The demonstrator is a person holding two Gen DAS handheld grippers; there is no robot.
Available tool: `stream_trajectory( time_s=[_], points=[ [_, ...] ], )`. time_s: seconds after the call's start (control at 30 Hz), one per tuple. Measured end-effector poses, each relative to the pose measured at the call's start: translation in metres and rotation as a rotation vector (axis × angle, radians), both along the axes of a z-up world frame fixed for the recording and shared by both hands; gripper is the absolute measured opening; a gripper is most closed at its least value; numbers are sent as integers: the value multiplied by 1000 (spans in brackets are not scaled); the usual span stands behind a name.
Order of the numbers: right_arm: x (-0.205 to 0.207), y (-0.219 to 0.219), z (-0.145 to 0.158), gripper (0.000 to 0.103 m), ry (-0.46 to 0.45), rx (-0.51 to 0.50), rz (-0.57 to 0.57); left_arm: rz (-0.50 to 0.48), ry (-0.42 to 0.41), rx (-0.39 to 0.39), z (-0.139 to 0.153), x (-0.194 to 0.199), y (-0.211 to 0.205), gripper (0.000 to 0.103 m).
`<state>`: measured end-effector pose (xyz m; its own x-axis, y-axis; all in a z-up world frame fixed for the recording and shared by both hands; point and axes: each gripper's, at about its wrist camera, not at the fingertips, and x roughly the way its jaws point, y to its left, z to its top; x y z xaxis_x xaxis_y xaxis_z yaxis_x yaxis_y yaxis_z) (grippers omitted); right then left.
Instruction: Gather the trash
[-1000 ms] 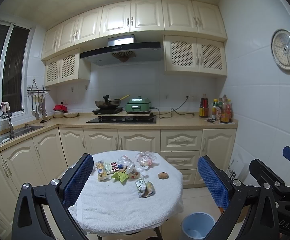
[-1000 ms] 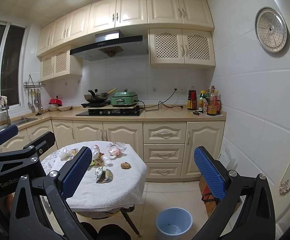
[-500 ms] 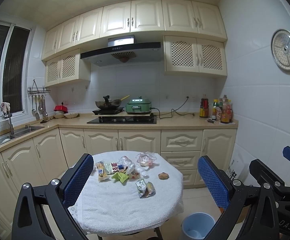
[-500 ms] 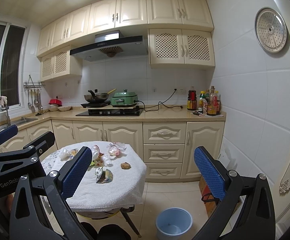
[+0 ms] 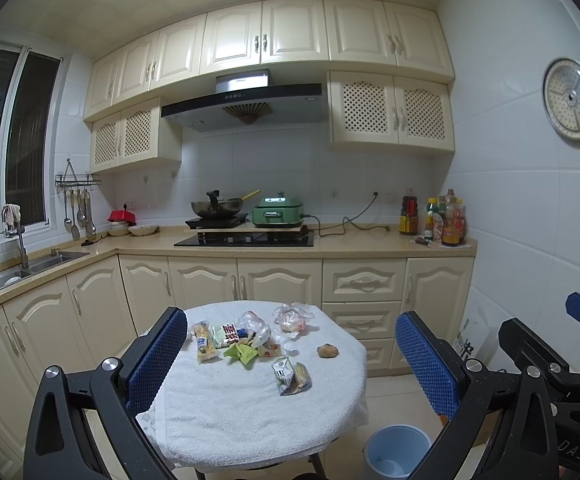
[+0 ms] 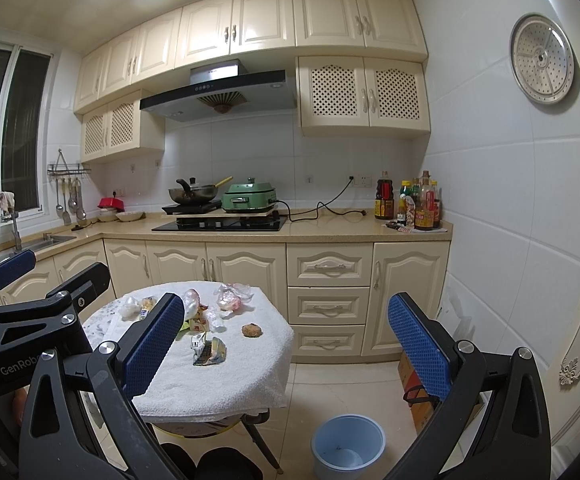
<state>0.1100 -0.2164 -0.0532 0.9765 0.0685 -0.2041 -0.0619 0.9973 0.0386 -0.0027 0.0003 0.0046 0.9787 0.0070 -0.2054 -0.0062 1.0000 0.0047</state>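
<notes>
Above towel-covered table [image 5: 250, 420]: left tool [image 5: 290, 364] wide open, empty; right tool [image 6: 286, 348] wide open, empty

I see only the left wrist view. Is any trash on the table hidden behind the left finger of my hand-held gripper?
Observer: Yes. The right wrist view shows a white crumpled bag at the far left of the table.
Operator: Is the bin fully visible there?
Observer: Almost. The blue bin stands on the floor to the right of the table, its whole rim shows, and it looks almost empty inside.
Operator: Does the towel cover all the table?
Observer: No. The towel leaves a bare marbled strip on the left.
</notes>
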Motion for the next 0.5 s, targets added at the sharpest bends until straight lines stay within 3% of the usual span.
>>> stream_trajectory(
  time_s=[0.5],
  points=[
    [0, 2, 5, 103, 2, 3, 2, -1, 0, 0, -1, 0, 0, 102]
  ],
)
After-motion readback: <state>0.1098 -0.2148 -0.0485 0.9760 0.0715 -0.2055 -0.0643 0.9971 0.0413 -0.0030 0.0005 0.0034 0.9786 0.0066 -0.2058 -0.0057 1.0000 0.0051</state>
